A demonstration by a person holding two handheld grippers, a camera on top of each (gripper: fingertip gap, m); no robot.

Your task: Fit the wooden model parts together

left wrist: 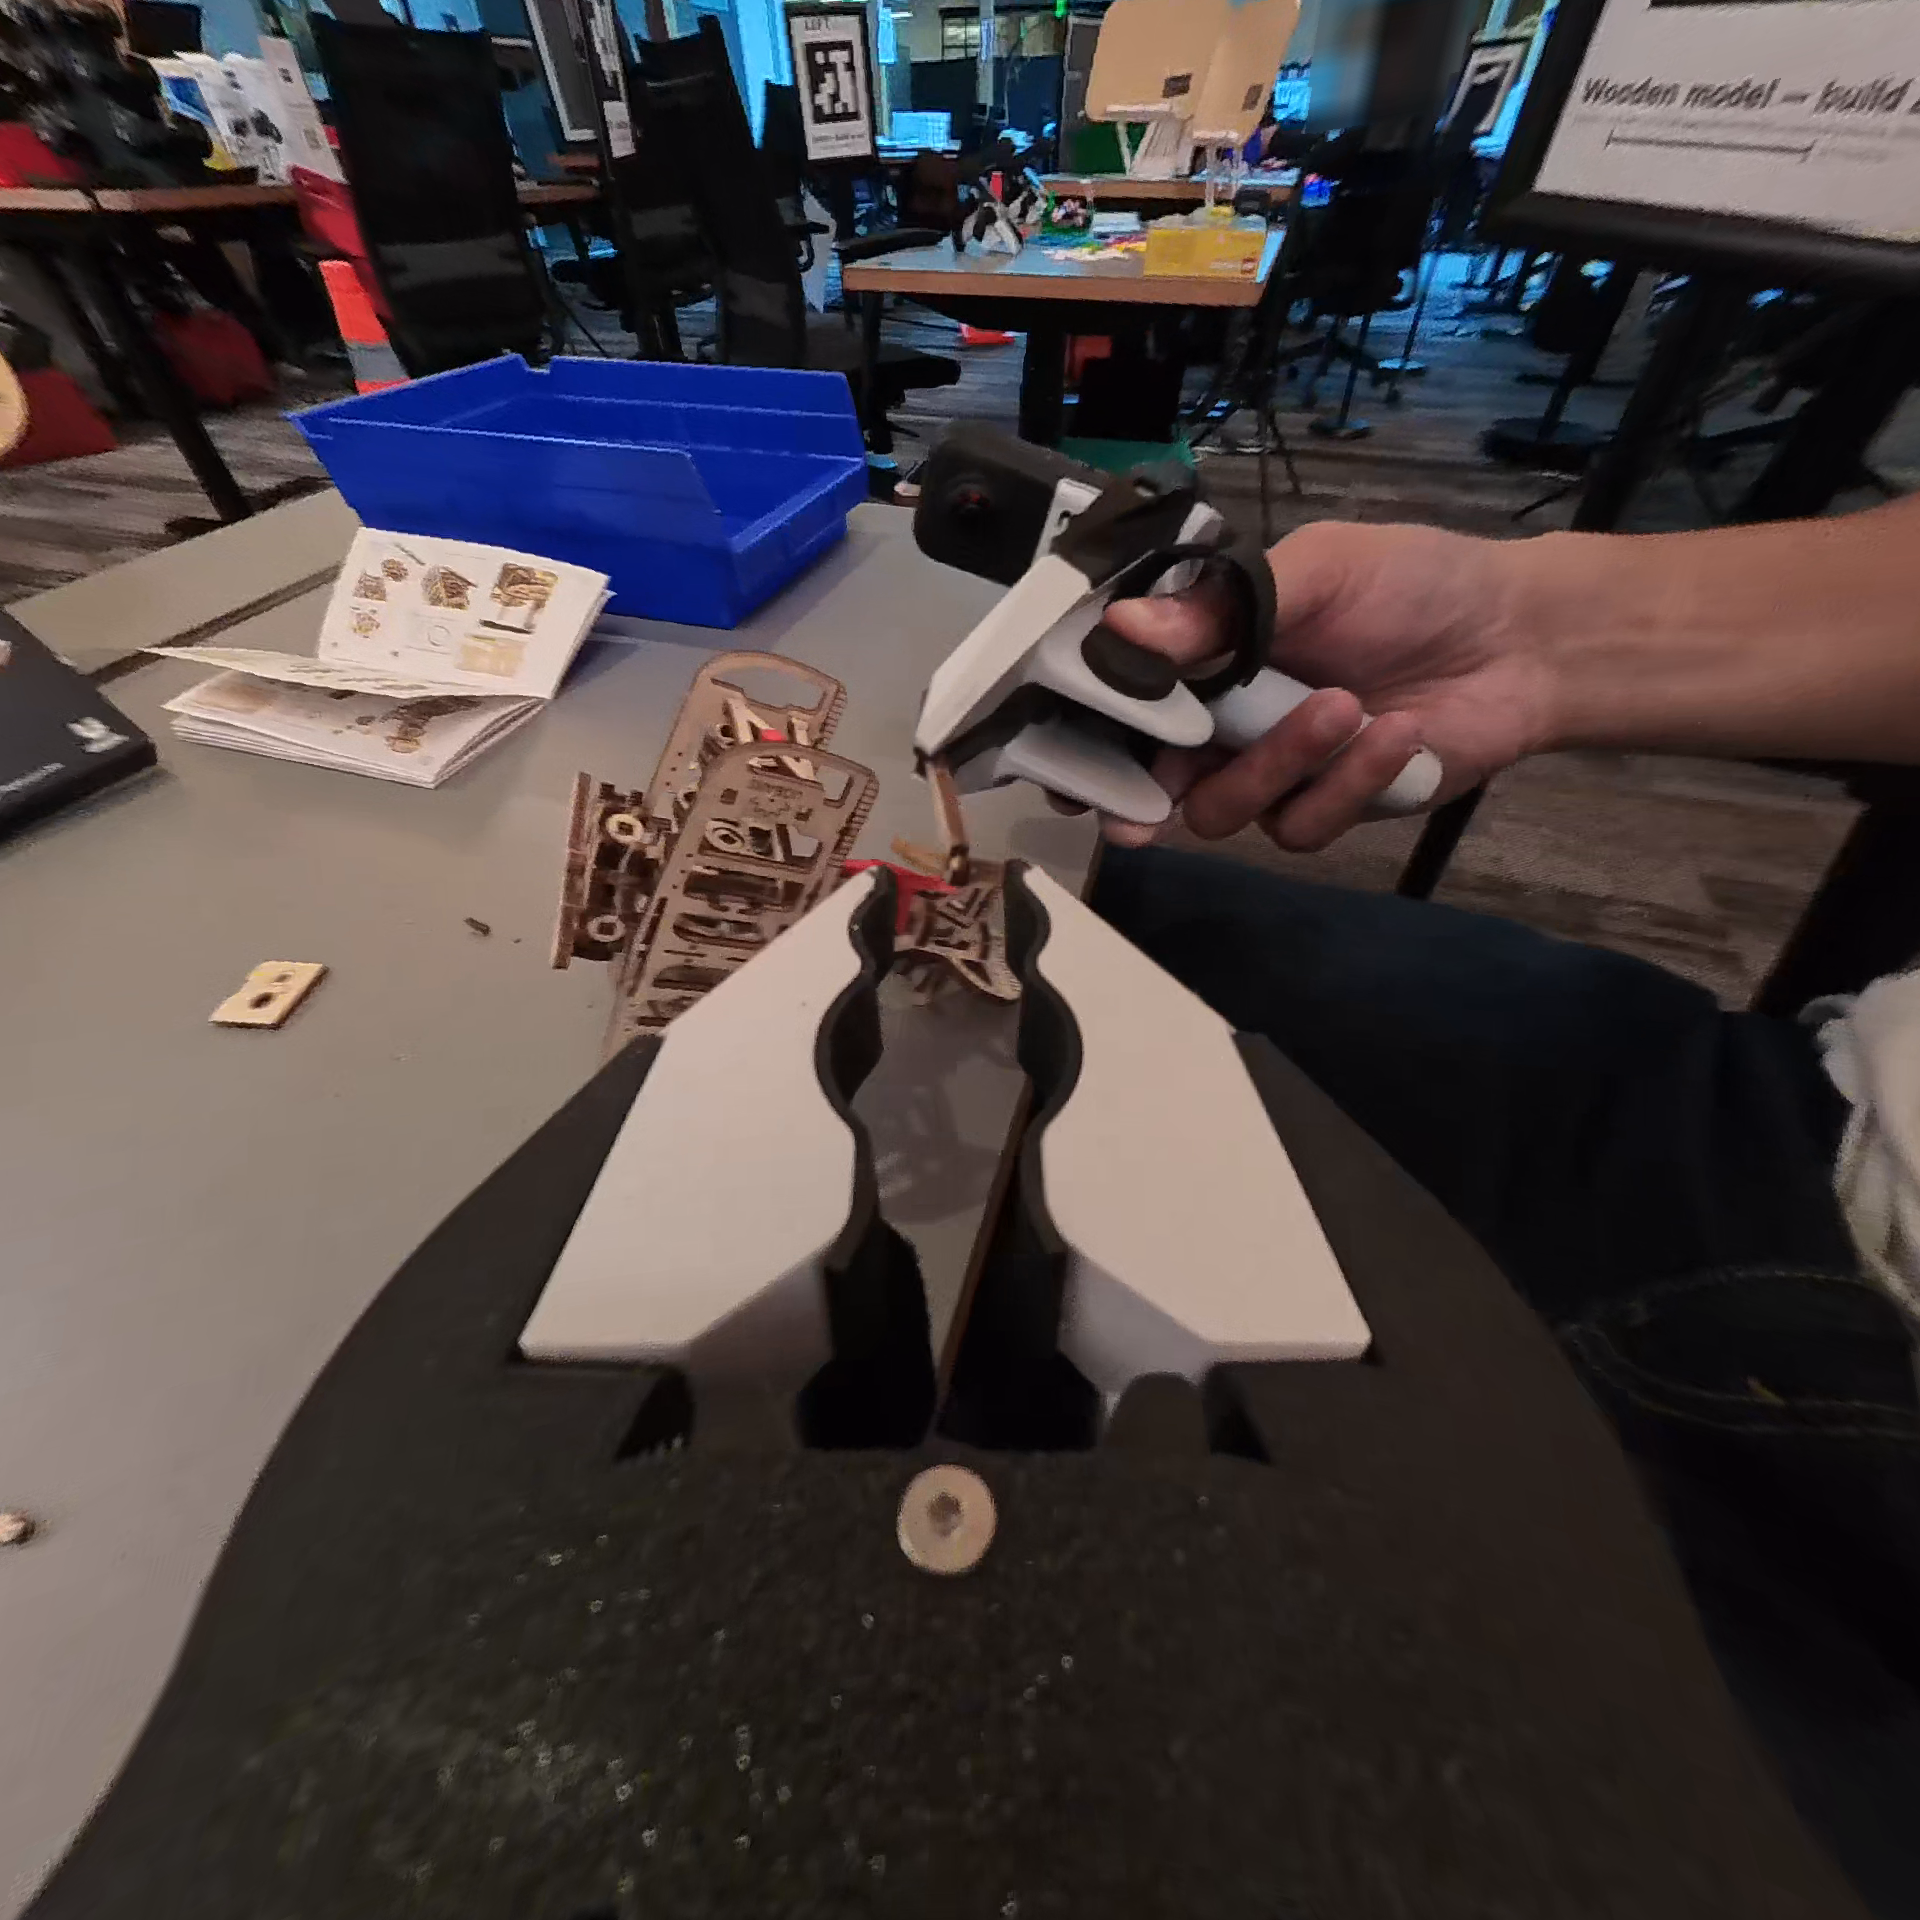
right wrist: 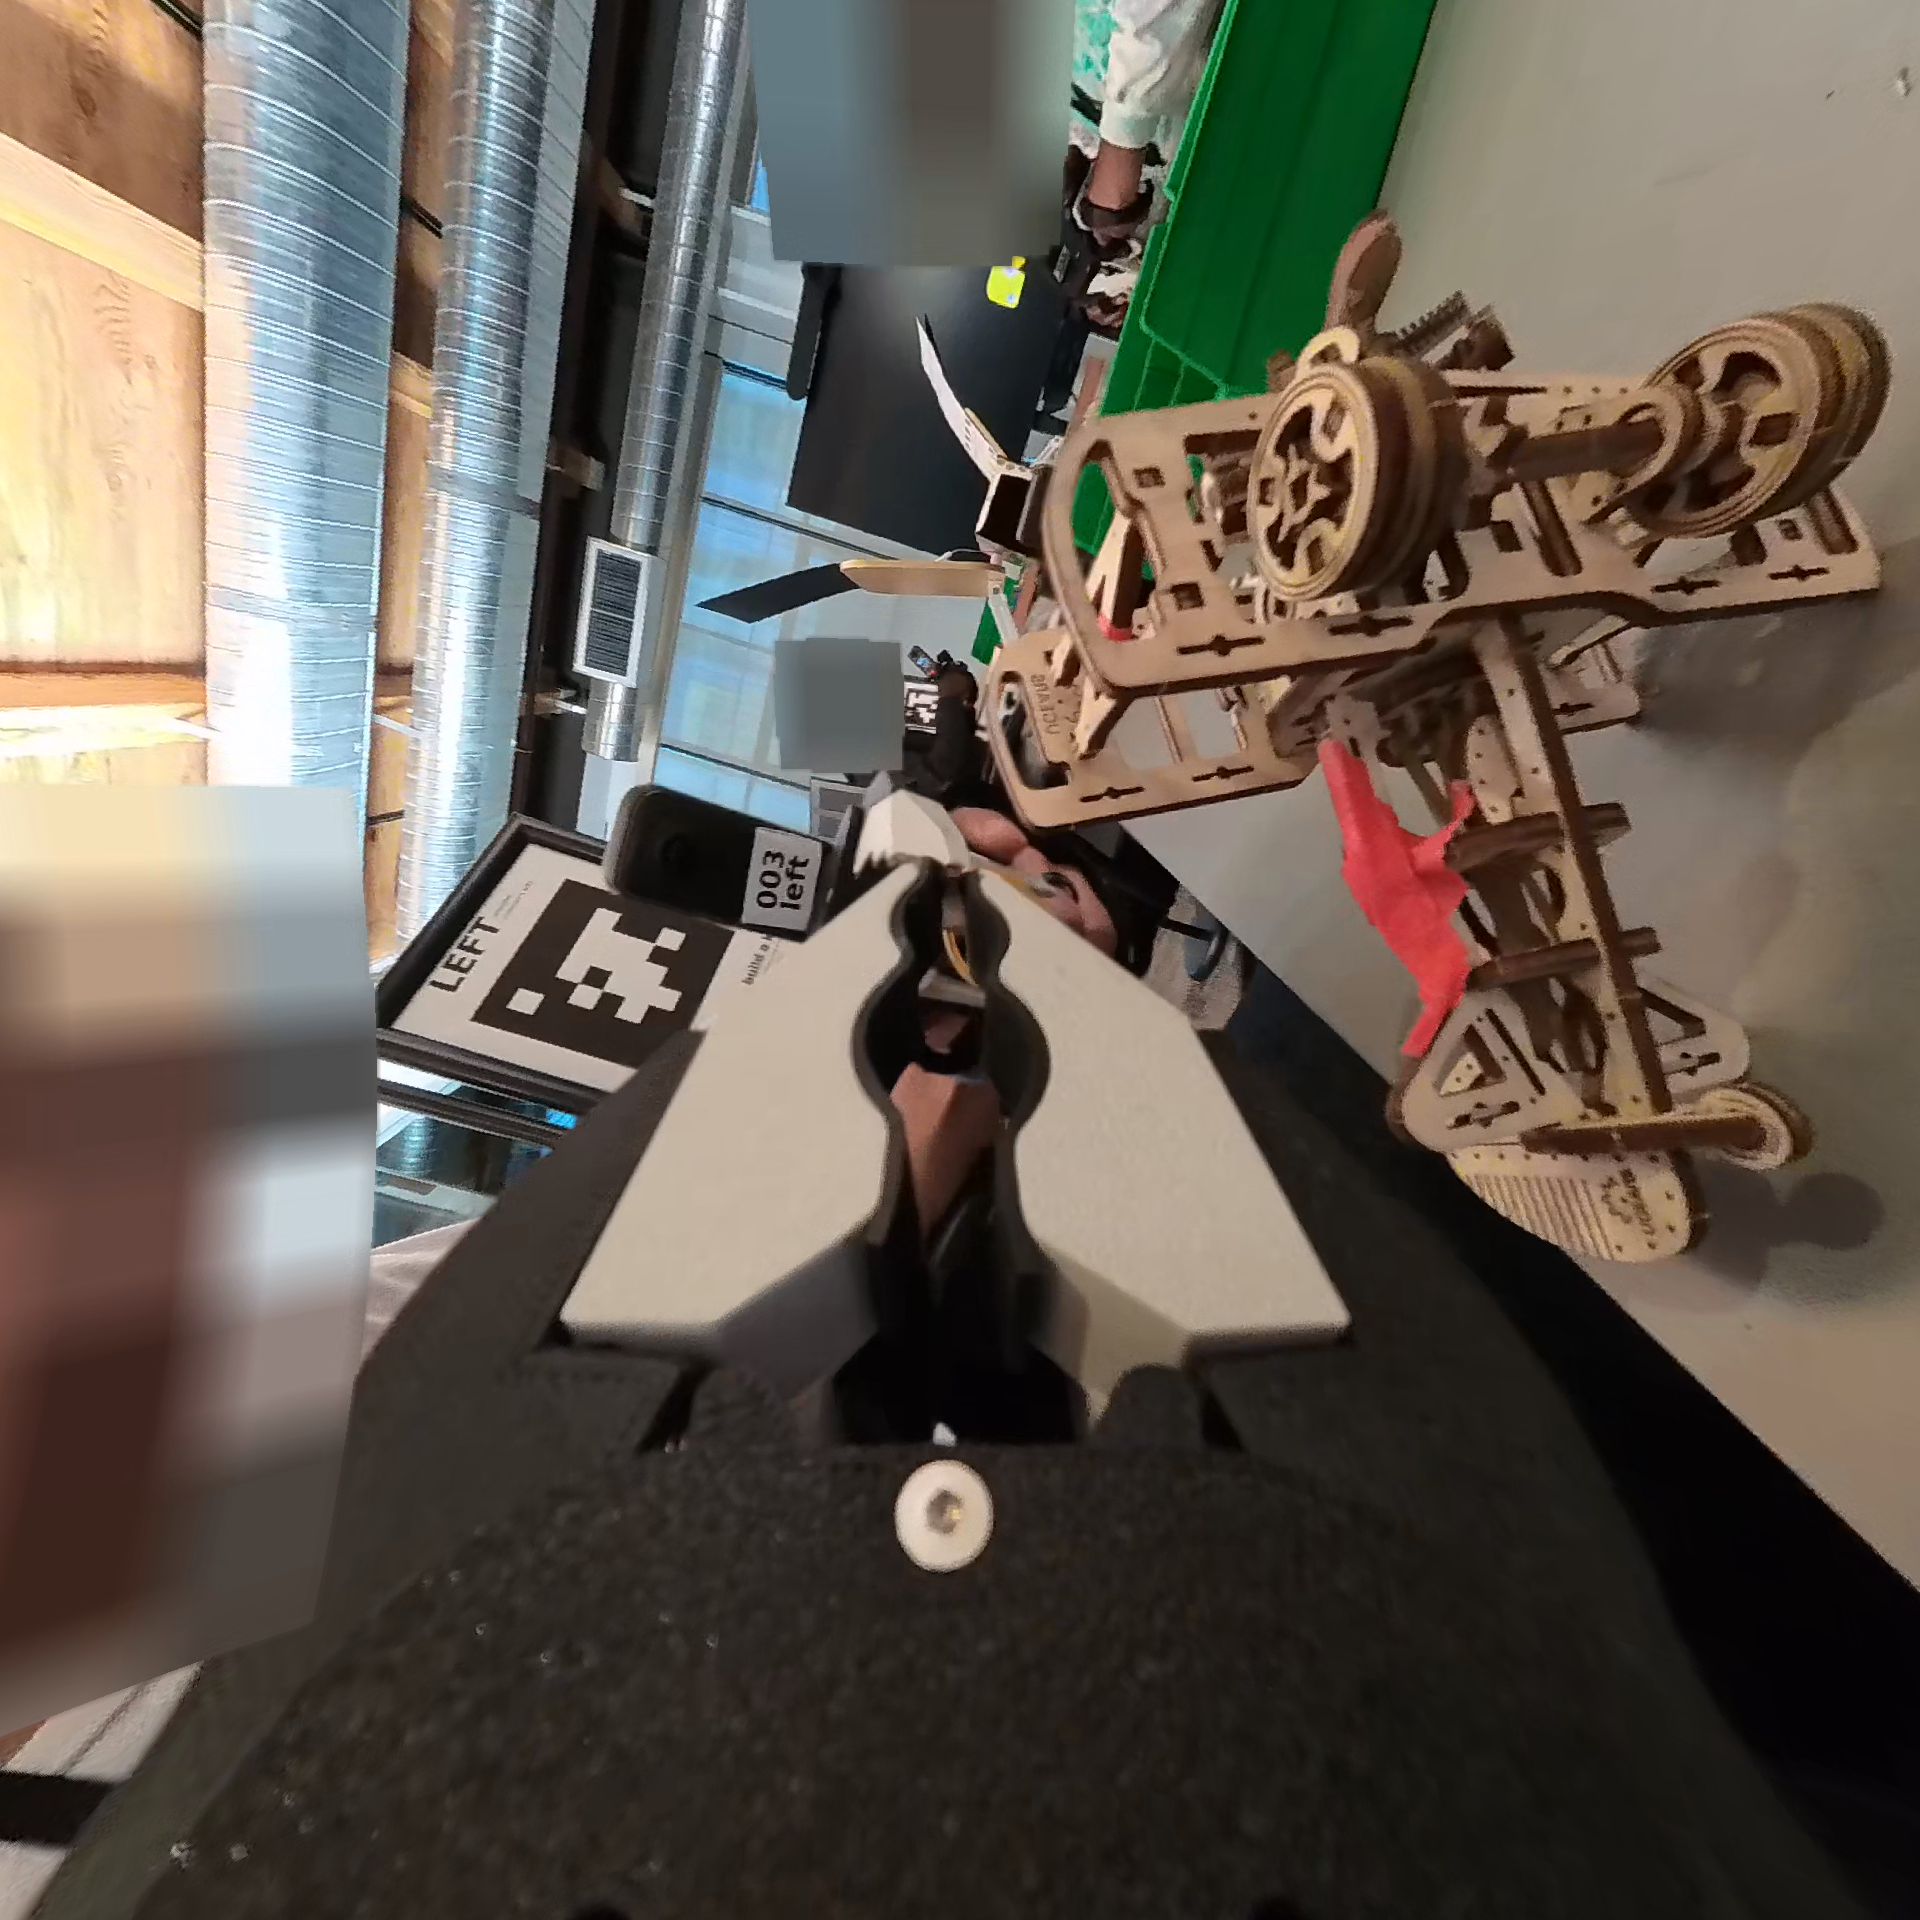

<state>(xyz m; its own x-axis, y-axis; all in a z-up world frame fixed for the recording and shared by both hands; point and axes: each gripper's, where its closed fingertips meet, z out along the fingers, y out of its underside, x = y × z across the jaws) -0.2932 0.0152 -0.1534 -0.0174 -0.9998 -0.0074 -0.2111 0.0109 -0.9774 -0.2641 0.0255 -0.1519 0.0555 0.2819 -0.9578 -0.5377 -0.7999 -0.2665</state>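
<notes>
A partly built wooden model (left wrist: pixel 717 852) stands on the grey table (left wrist: pixel 260 1195), with a red part (left wrist: pixel 920 885) near its front end. In the right wrist view the model (right wrist: pixel 1455 582) and its red part (right wrist: pixel 1387 883) lie to the right. My right gripper (left wrist: pixel 928 756) is shut on a thin wooden stick (left wrist: pixel 948 821) that hangs down from its tips. The stick's lower end sits between the tips of my left gripper (left wrist: pixel 954 878), whose jaws stand apart with nothing gripped. In the right wrist view my right gripper (right wrist: pixel 954 899) meets the left gripper (right wrist: pixel 914 831) tip to tip.
A blue bin (left wrist: pixel 623 488) stands at the back of the table, with an open instruction booklet (left wrist: pixel 416 644) in front of it. A small loose wooden piece (left wrist: pixel 268 992) lies at the left. A person's leg in dark jeans (left wrist: pixel 1455 1091) is beside the table's right edge. A green bin (right wrist: pixel 1247 208) stands beyond the model.
</notes>
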